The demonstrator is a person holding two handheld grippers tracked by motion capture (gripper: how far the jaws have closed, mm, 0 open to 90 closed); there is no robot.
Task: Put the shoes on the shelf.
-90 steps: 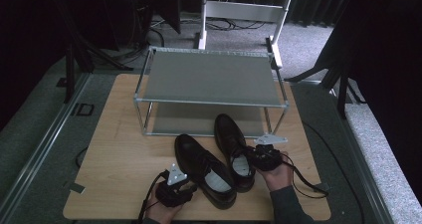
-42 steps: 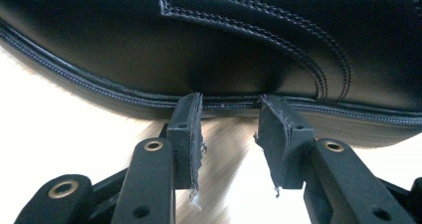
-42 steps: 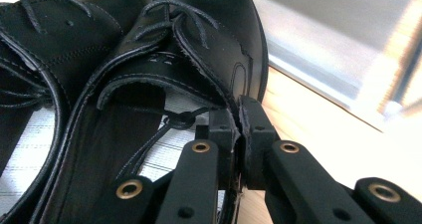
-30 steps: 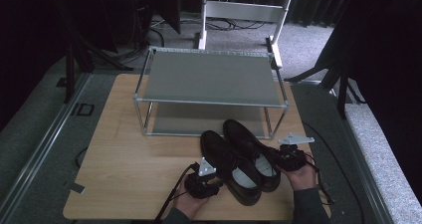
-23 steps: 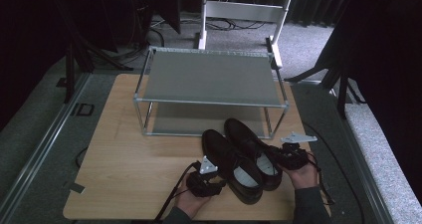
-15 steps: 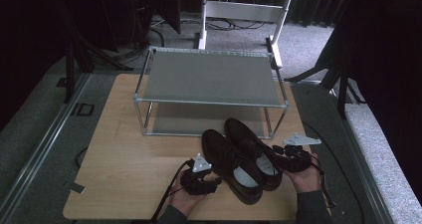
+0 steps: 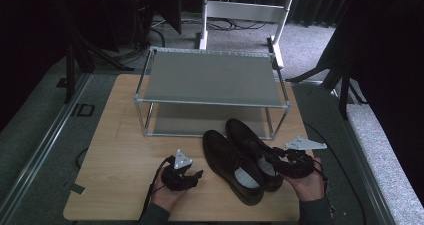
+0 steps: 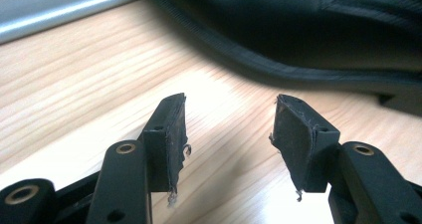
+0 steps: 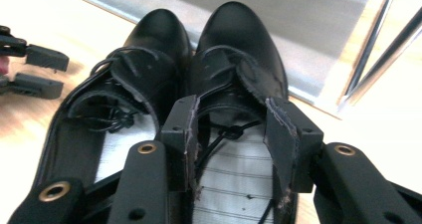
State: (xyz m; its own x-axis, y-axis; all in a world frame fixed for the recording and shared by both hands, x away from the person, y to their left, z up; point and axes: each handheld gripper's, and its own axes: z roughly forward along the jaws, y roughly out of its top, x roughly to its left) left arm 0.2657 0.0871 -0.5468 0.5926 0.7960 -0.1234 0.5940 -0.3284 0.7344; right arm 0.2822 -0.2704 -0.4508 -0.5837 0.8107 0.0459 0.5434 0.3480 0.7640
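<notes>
Two black lace-up shoes stand side by side on the wooden table, toes toward the rack: the left shoe and the right shoe. My left gripper sits on the table a little left of the left shoe. Its jaws have just been opening and stand open, with bare wood between them and the shoe's side beyond. My right gripper hovers at the right shoe's heel. Its jaws have just been opening too, above the insole and laces, pressing on nothing.
A two-shelf metal rack stands just behind the shoes, its lower shelf close to the toes. Carpet and a metal rail run along the table's left. White furniture legs stand behind the rack.
Both shoes were moved right and set together. The left gripper then let go and drew back to the left. The right gripper opened at the right shoe's heel and lifted slightly.
</notes>
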